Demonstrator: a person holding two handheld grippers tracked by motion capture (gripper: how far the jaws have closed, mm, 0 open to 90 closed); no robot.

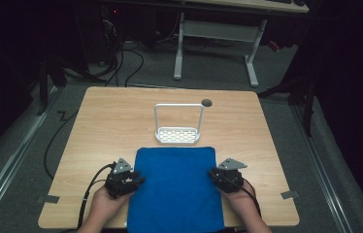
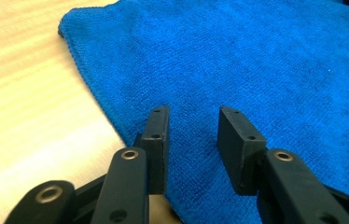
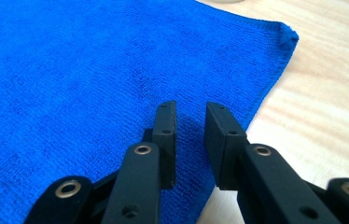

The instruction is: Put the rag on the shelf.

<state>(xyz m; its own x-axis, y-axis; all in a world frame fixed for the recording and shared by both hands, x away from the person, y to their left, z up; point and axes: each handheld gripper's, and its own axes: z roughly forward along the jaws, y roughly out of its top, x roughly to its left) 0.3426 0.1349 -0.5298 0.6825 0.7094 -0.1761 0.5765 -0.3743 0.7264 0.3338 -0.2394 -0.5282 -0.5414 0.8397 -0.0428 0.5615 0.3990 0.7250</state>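
Left gripper (image 1: 132, 181): held in the person's left hand at the near left of the table, its tips at the left edge of the cloth; in the left gripper view (image 2: 193, 140) the jaws stand partly apart over the blue fabric with nothing pinched between them
Right gripper (image 1: 217, 175): held in the person's right hand at the near right, its tips at the cloth's right edge; in the right gripper view (image 3: 190, 135) the jaws show a narrower gap, over the cloth's border, with no fabric caught in it
Cloth (image 1: 175, 187): blue towel lying flat on the near middle of the table, between the two grippers, its near end reaching the table's front edge
Rack (image 1: 178, 135): small white perforated tray with a tall wire handle, standing just beyond the cloth's far edge
Table (image 1: 107, 116): light wood top with a small dark round hole near the far edge
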